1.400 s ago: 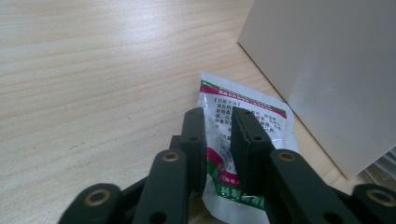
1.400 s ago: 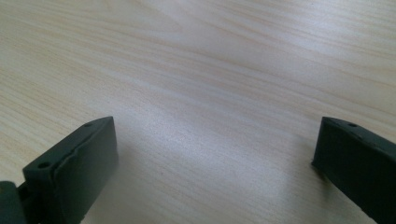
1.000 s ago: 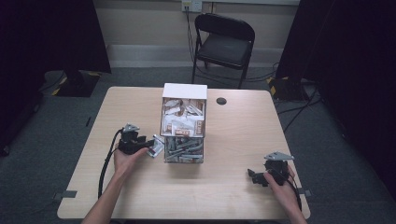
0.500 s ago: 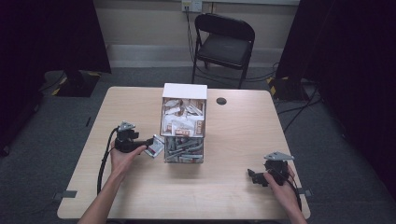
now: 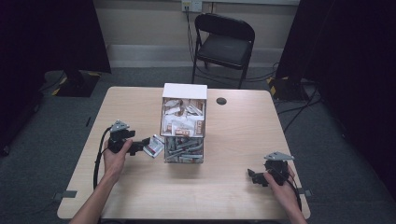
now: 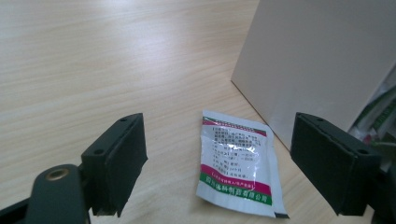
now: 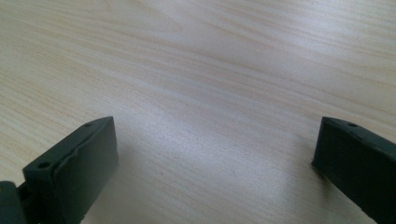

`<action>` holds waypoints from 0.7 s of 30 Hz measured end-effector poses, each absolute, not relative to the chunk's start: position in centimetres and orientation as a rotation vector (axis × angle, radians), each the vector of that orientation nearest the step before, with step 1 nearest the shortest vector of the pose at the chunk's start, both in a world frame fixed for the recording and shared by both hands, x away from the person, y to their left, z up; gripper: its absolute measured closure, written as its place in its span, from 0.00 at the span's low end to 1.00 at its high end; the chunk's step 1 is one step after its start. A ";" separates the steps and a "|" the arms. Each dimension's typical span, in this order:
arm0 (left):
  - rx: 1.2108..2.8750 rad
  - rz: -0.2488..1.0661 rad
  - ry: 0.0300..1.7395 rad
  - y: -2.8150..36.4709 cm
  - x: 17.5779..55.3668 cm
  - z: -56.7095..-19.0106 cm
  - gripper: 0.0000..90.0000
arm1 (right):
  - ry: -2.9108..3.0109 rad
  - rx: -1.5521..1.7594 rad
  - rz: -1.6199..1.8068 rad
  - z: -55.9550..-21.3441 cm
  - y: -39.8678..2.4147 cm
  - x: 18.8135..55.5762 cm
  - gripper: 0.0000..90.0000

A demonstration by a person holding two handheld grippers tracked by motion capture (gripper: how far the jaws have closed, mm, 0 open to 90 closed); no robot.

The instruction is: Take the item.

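Observation:
A white sachet with red and green bands lies flat on the wooden table, just left of a clear tiered box full of sachets. In the high view the sachet sits at the box's lower left corner. My left gripper hovers over it, and its jaws have just been opening. In the left gripper view the left gripper stands wide, with the sachet between the jaws and untouched. My right gripper rests near the table's front right, open. In its own view the right gripper has bare wood between its jaws.
The box's pale side wall rises close on the right of the left gripper view. A round cable hole marks the tabletop behind the box. A black folding chair stands beyond the far edge.
The left gripper's jaws have spread and let go of the sachet, which now lies on the table. That gripper has risen slightly. The right gripper has not moved.

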State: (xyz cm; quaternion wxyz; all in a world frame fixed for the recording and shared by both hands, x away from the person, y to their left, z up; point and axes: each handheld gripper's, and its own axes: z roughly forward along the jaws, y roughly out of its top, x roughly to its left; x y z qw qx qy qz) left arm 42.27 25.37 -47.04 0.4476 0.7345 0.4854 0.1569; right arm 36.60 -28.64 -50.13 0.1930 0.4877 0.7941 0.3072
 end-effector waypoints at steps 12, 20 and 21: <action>1.853 0.395 1.172 26.4 39.8 -45.1 0.22 | 2.228 1.367 0.862 -50.1 -28.6 36.6 0.00; 1.881 0.409 1.183 27.2 37.9 -45.1 0.24 | 2.228 1.369 0.862 -50.1 -28.6 36.6 0.00; 1.881 0.409 1.183 27.2 37.9 -45.1 0.24 | 2.228 1.369 0.862 -50.1 -28.6 36.6 0.00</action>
